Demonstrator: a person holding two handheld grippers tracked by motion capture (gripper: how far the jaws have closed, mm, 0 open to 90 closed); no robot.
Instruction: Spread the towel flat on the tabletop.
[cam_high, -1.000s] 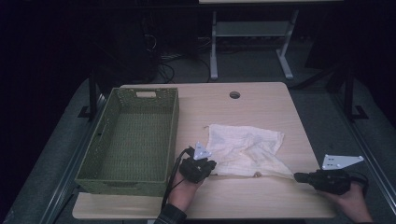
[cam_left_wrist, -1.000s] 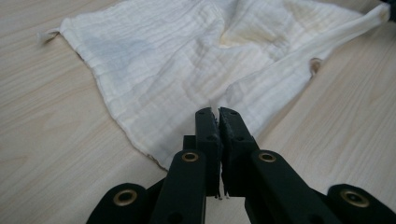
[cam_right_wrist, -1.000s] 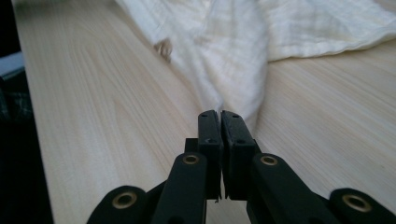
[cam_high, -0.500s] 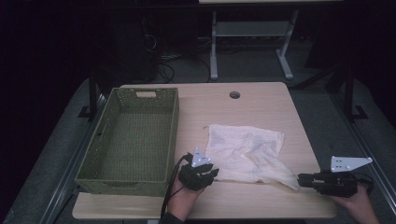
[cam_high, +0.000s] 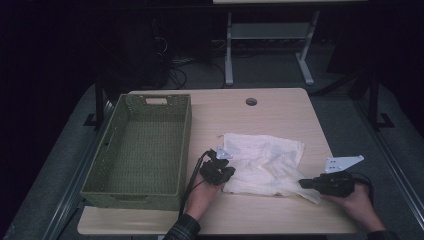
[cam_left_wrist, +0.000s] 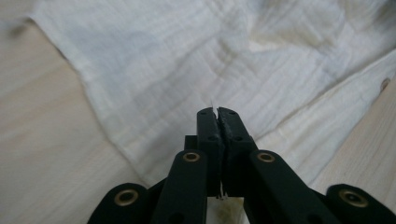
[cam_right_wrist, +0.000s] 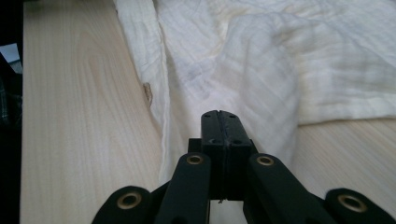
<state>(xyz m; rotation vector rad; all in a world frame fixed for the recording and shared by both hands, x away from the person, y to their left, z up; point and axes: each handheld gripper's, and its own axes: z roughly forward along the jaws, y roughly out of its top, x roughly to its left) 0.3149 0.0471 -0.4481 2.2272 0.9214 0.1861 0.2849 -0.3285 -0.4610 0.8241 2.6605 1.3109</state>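
1. Pale wood worktop (cam_high: 280, 107), biggest of all, with dark floor all around.
2. Green woven basket (cam_high: 184, 145) on the left part of the worktop, long and deep, with bare mesh inside.
3. White cloth (cam_high: 265, 160) lying crumpled on the worktop, just beside the basket and near the front edge. Full of folds and soft bumps, with 1 corner stretched out to the right.
4. Left hand (cam_high: 200, 195) and right hand (cam_high: 357, 202) coming in from the front edge, each around 1 black tool.
5. Left tool (cam_high: 229, 172) at the left edge of the cloth, between basket and cloth. Seen from its own camera (cam_left_wrist: 218, 112): both jaws just snapped together, squeezed tight, with a bit of white cloth pinched in between.
6. Right tool (cam_high: 301, 184) at the stretched-out right corner of the cloth. Seen from its own camera (cam_right_wrist: 218, 113): jaws just pressed together too, tight on a fold of the cloth, with a ridge of cloth leading up to them.
7. Small round hole (cam_high: 251, 101) near the far edge of the worktop, well apart from the cloth.
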